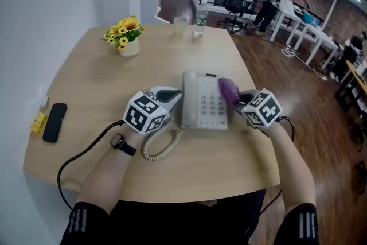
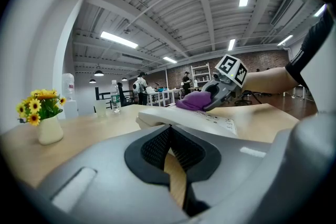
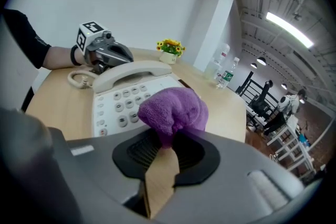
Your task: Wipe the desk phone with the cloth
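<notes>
Purple cloth [image 3: 173,108] is pinched between the jaws of the right gripper [image 1: 239,99], bunched over the upper right edge of the white desk phone [image 1: 202,103], beside its keypad. The left gripper [image 1: 171,97] (jaws pressed together, nothing between them) sits just beside the phone's handset side on the wooden desk [image 1: 189,163].

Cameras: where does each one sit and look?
Head view: on the head, looking steeply down at the desk phone; left forearm and right forearm show.
Left gripper view: on the left gripper, facing across the phone toward the right gripper; own shut jaws, right forearm show.
Right gripper view: on the right gripper, facing over the phone toward the left gripper; own jaws pinching the purple cloth, left forearm show.
Shared: all see the phone.
</notes>
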### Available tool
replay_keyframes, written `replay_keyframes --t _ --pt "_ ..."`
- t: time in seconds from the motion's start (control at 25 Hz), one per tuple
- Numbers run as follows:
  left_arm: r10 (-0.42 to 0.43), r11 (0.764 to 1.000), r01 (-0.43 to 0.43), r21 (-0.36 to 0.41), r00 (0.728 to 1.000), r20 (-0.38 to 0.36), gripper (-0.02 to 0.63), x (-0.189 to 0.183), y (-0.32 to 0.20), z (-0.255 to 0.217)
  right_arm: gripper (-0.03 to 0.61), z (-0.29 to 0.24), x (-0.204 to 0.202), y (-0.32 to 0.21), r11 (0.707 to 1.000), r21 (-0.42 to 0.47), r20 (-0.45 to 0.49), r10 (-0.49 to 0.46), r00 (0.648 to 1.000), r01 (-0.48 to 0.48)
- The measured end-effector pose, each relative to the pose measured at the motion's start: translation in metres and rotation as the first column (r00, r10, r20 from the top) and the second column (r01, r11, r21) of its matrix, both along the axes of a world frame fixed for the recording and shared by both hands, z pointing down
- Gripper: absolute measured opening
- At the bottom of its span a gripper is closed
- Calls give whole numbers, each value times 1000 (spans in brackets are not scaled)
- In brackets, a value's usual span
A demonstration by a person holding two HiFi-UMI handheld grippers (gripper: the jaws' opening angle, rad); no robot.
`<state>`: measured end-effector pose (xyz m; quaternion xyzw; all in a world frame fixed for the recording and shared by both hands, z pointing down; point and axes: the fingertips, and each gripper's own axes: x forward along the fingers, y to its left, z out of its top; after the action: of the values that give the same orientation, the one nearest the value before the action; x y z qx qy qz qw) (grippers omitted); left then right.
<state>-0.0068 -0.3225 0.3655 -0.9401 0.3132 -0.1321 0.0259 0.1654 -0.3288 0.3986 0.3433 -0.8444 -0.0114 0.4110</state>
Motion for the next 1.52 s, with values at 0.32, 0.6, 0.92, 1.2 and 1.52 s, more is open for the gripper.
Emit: replay_keyframes --t 0.32,0.6,0.92,1.2,1.52 --pt "-1 1000 1 -2 1000 -1 -6 0 0 0 81 23 -1 82 995 -49 63 -85 994 88" --pt "-1 1000 1 -1 1000 0 -6 0 1 -1 81 -2 1 100 992 -6 19 -126 992 126" --pt "2 1000 -2 1 1000 2 -6 1 0 0 81 -61 -16 -18 994 114 95 -8 995 -3" --pt "1 1000 -1 -3 1000 -1 -6 1 1 0 81 -18 -40 -33 1000 -1 2 -30 1000 30" --pt "0 1000 0 1 1000 0 -6 1 0 -1 81 7 -40 68 979 -13 -87 -202 976 201"
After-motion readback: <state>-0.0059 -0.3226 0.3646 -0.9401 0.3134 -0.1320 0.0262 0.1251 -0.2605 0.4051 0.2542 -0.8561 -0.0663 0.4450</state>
